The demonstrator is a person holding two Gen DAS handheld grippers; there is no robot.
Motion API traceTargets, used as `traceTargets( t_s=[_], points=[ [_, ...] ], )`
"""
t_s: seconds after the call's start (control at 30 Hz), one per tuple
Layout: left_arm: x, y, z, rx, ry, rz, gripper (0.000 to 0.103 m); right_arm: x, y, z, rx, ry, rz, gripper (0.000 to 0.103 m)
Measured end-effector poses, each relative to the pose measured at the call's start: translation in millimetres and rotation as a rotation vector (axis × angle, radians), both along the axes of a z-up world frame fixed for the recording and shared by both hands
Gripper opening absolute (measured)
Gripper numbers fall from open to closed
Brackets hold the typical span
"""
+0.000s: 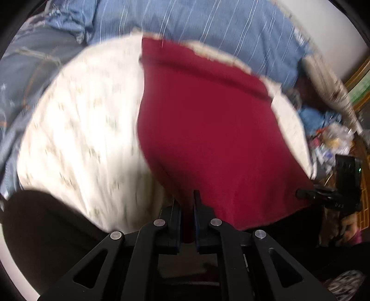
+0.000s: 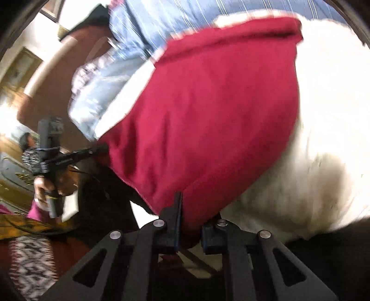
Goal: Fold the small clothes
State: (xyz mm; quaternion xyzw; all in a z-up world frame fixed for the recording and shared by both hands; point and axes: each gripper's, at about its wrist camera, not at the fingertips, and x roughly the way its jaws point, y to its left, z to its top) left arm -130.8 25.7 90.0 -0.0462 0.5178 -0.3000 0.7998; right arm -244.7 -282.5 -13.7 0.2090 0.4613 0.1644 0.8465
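Nearest, left gripper (image 1: 187,203) – black jaws with blue pads, pinched tight on the near hem of the red garment (image 1: 208,129); cloth runs down between the pads. Right gripper (image 2: 195,208) likewise clamped on a bunched near corner of the same red garment (image 2: 208,111), right finger half buried under the fold. Each gripper also seen from the other's camera: right one at the garment's right near corner (image 1: 307,194), left one at its left near corner (image 2: 97,149), held in a hand (image 2: 49,185).

Garment: soft matte knit, deep red, roughly rectangular, thicker folded band along the far edge. Long axis running away from the grippers, near hem stretched between the two grips, far band lying across the white sheet (image 1: 87,129). Near part sags a little between the grips, rest spread fairly flat.

Sheet pale cream with a faint small print, smooth, blurred by motion. Bare sheet wide open to the left in the left wrist view and to the right in the right wrist view; far edge of the garment close to the sheet's far border.

Beyond – blue striped bedding (image 1: 208,20), rumpled, thin white lines. Clutter of bags and blue cloth (image 1: 328,129) off the right edge. Brown curved headboard (image 2: 53,88) at far left, too blurred for detail.
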Motion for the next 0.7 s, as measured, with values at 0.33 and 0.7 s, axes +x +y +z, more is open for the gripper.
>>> traceTargets(
  t_s=[0.33, 0.7],
  points=[
    [-8, -11, 26, -0.011, -0.235, 0.081, 0.007, 25, -21, 42, -0.044, -0.182, -0.133, 0.012],
    [7, -11, 26, -0.065, -0.334, 0.166, 0.007, 65, -43, 56, -0.169, -0.292, -0.279, 0.012]
  ],
)
